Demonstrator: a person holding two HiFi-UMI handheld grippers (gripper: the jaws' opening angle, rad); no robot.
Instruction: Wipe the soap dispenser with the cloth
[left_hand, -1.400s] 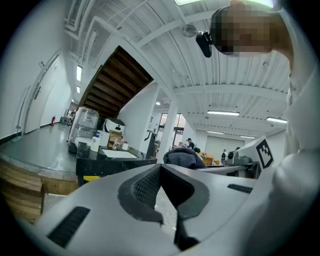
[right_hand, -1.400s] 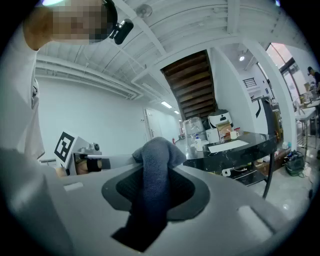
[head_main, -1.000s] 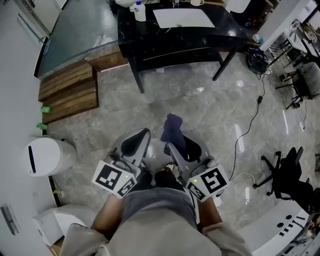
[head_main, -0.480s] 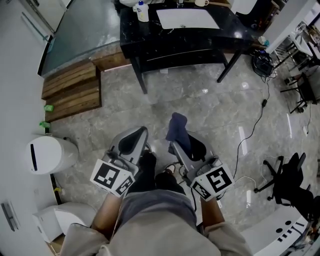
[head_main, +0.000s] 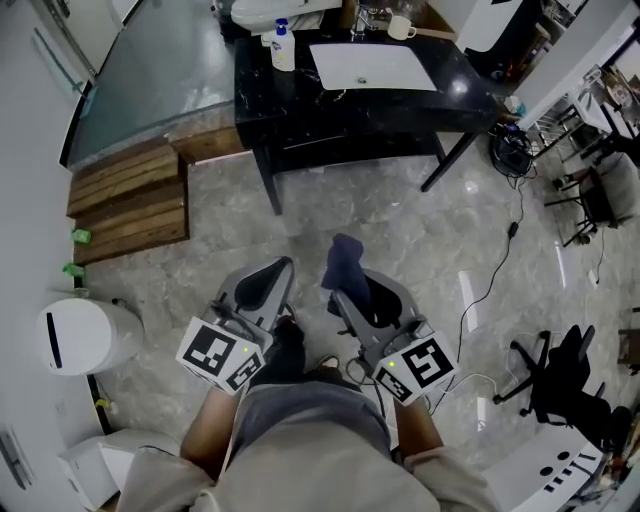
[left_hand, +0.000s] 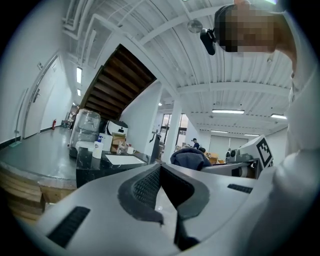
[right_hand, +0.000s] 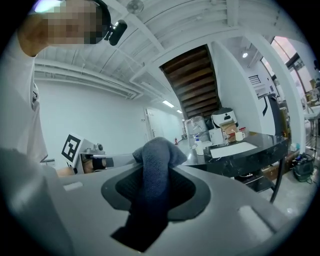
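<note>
The soap dispenser (head_main: 283, 45), a white bottle with a blue top, stands at the left end of the black counter (head_main: 460, 75), far ahead of both grippers. It also shows small in the left gripper view (left_hand: 98, 148) and the right gripper view (right_hand: 199, 145). A dark blue cloth (head_main: 345, 262) sticks up from my right gripper (head_main: 350, 290), whose jaws are shut on it (right_hand: 155, 165). My left gripper (head_main: 268, 282) is shut with nothing in it, its jaws meeting (left_hand: 160, 170). Both grippers are held level at waist height above the floor.
A white sink basin (head_main: 372, 67) and a mug (head_main: 402, 28) are on the counter. Wooden steps (head_main: 125, 200) lie at the left, with a white bin (head_main: 75, 337) nearer me. Cables (head_main: 505, 250) and an office chair (head_main: 565, 380) are at the right on the marble floor.
The person has stepped forward: counter, steps and bin have shifted in the head view and more of the counter shows. Both grippers went along; the cloth stays gripped.
</note>
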